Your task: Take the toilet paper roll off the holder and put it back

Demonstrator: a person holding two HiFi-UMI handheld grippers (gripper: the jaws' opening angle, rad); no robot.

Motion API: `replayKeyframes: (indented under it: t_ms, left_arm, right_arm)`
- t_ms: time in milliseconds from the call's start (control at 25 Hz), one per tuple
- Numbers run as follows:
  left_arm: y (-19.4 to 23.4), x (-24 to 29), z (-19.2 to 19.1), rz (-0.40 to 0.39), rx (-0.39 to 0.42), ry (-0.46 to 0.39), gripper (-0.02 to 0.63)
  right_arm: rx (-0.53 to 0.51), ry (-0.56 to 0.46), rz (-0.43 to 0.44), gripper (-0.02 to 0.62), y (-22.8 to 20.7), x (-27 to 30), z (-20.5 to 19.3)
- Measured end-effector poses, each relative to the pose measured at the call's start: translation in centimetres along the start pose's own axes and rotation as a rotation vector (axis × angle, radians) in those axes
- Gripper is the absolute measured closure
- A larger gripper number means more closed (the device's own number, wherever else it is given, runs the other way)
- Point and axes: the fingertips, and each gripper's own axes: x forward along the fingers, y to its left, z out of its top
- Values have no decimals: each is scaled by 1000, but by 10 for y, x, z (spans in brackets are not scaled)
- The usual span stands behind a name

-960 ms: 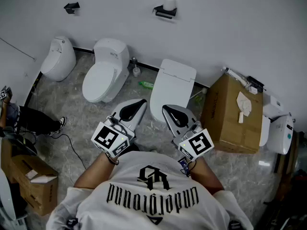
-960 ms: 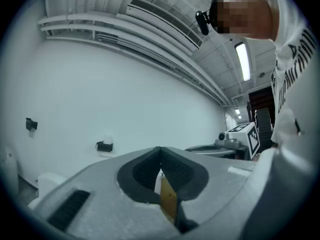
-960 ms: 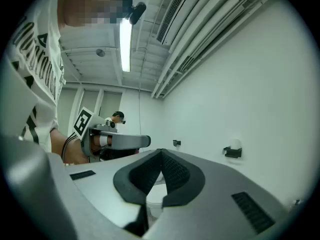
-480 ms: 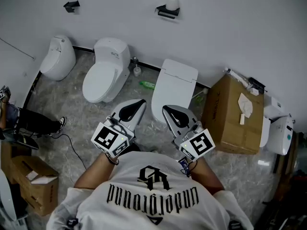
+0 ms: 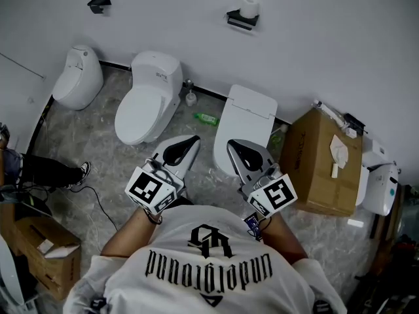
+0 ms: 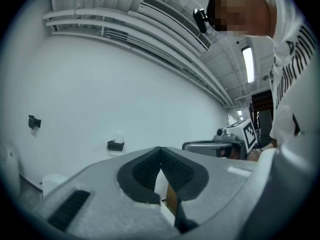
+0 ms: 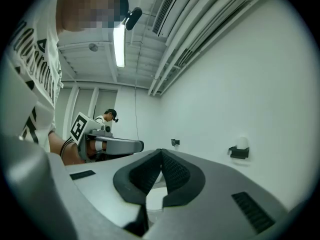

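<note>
A white toilet paper roll [image 5: 249,7] stands on a black wall holder [image 5: 241,21] high on the white wall, far ahead of both grippers. It also shows small in the left gripper view as the roll [image 6: 119,137] on its holder [image 6: 115,146], and in the right gripper view as the roll [image 7: 242,143] on its holder [image 7: 239,152]. My left gripper [image 5: 192,139] and right gripper [image 5: 232,142] are held close to my chest, side by side, both shut with nothing between the jaws.
Three white toilets stand along the wall: one at the left [image 5: 77,76], one in the middle [image 5: 147,97], one square-lidded [image 5: 243,126] just ahead. A second black holder [image 5: 99,4] is on the wall at left. A cardboard box [image 5: 322,162] stands at right. A green bottle [image 5: 207,118] lies on the floor.
The view has shifted a little: the holder and toilets sit slightly further right and the right gripper has edged right. Both grippers stay shut.
</note>
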Motion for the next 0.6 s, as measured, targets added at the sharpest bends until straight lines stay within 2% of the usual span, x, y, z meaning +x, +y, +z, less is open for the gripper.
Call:
replayKeyframes:
  t_ms: [440, 600]
  left_arm:
    - [112, -27, 23, -48, 13, 14, 592]
    - [143, -35, 23, -31, 7, 20, 592]
  right_arm:
    - [-6, -8, -33, 583, 4, 127, 16]
    - [0, -1, -41, 583, 1, 152, 13]
